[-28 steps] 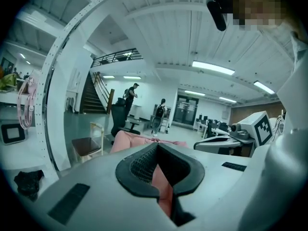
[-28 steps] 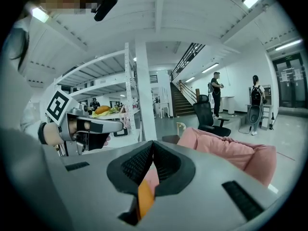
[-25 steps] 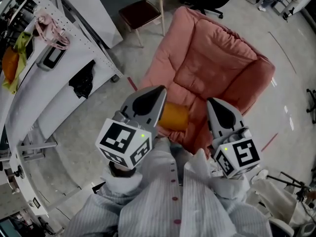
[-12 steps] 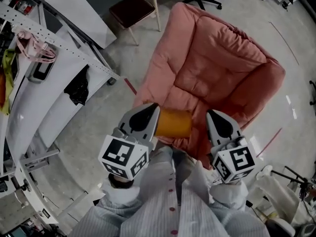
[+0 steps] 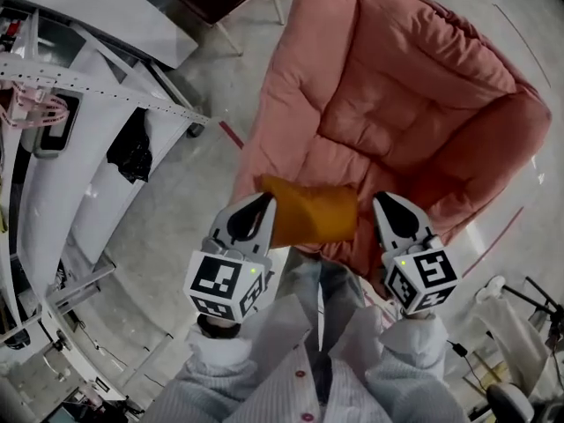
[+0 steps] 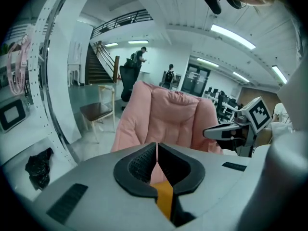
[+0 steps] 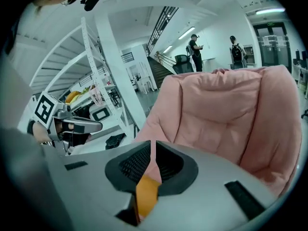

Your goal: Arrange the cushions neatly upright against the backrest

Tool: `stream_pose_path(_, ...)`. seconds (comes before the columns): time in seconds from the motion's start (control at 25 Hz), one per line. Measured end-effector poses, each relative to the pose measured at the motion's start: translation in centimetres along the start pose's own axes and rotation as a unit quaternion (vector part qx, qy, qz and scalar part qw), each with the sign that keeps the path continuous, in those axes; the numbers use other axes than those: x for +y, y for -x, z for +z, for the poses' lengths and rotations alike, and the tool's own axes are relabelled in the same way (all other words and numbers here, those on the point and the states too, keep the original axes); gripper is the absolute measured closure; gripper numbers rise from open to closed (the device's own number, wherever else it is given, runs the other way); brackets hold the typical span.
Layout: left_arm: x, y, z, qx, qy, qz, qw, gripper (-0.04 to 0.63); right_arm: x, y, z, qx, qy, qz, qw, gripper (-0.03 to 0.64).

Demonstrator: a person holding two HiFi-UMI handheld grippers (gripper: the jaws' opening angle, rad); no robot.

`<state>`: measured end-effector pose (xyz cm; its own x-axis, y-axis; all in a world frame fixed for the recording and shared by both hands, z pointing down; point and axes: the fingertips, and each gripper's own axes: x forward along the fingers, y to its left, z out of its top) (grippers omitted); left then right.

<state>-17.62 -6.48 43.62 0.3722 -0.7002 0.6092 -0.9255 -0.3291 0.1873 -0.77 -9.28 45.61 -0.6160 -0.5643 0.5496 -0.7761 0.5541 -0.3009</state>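
Head view: we see 1 orange cushion (image 5: 313, 211) slung between the left gripper (image 5: 264, 203) and the right gripper (image 5: 386, 205), each gripper at 1 end of it. It hangs over the front edge of the pink armchair (image 5: 370, 135), well apart from the backrest (image 5: 397, 33); whether it touches the seat we cannot tell.

Left gripper view: the left gripper (image 6: 156, 150) is clenched, with a strip of the orange cushion (image 6: 164, 198) pinched between its jaws. The pink armchair (image 6: 168, 114) stands straight ahead, and the right gripper (image 6: 226, 131) shows off to the side.

Right gripper view: the right gripper (image 7: 154, 153) is likewise clamped on a fold of the orange cushion (image 7: 146, 194). The backrest (image 7: 226, 95) rises upright beyond it, and the left gripper (image 7: 82, 125) shows at the far side.

Step in hand: we judge this to be the carry-in. The cushion is gripped by both ends and brought to the chair, not yet set against anything.

Next move: in our view both grippers must travel together over the seat toward the backrest, stand the cushion on its edge and lean it flat there, and only then let go. Uneven hands would twist or slump it.

Other cushions: we see none beyond this 1.
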Motion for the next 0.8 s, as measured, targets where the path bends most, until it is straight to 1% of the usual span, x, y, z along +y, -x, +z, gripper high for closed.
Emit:
stream_pose_path(0.12,1.1,-1.5,-2.4,0.022,-0.001,0.002,0.9997,0.583,-1.0,-1.9,-3.0,0.019,-0.019,-0.004,1.0,0.601)
stream_pose_path(0.24,2.2,-2.9,-4.2,0.033,0.008,0.011,0.9994,0.58,-2.1,-3.7,-5.5,0.034,-0.027,-0.007,0.999,0.6)
stream_pose_path(0.32,2.3,-3.7,-5.4,0.042,0.013,0.015,0.9989,0.542,-3.2,-4.4,-7.3,0.047,-0.026,-0.009,0.999,0.592)
stream_pose_path(0.4,2.5,-4.4,-6.4,0.053,0.011,0.019,0.9984,0.507,-4.2,-5.4,-9.5,0.066,-0.034,-0.005,0.997,0.522)
stream_pose_path(0.44,2.7,-4.8,-7.0,0.059,0.009,0.023,0.998,0.494,-4.6,-5.9,-10.8,0.078,-0.04,-0.002,0.996,0.509)
stream_pose_path(0.6,3.7,-6.0,-9.1,0.084,0.007,0.037,0.9958,0.44,-6.4,-8.0,-15.5,0.117,-0.066,-0.001,0.991,0.506)
stream_pose_path(0.8,4.8,-7.0,-11.4,0.1,0.023,0.058,0.993,0.397,-8.3,-10.7,-20.3,0.148,-0.1,-0.01,0.984,0.494)
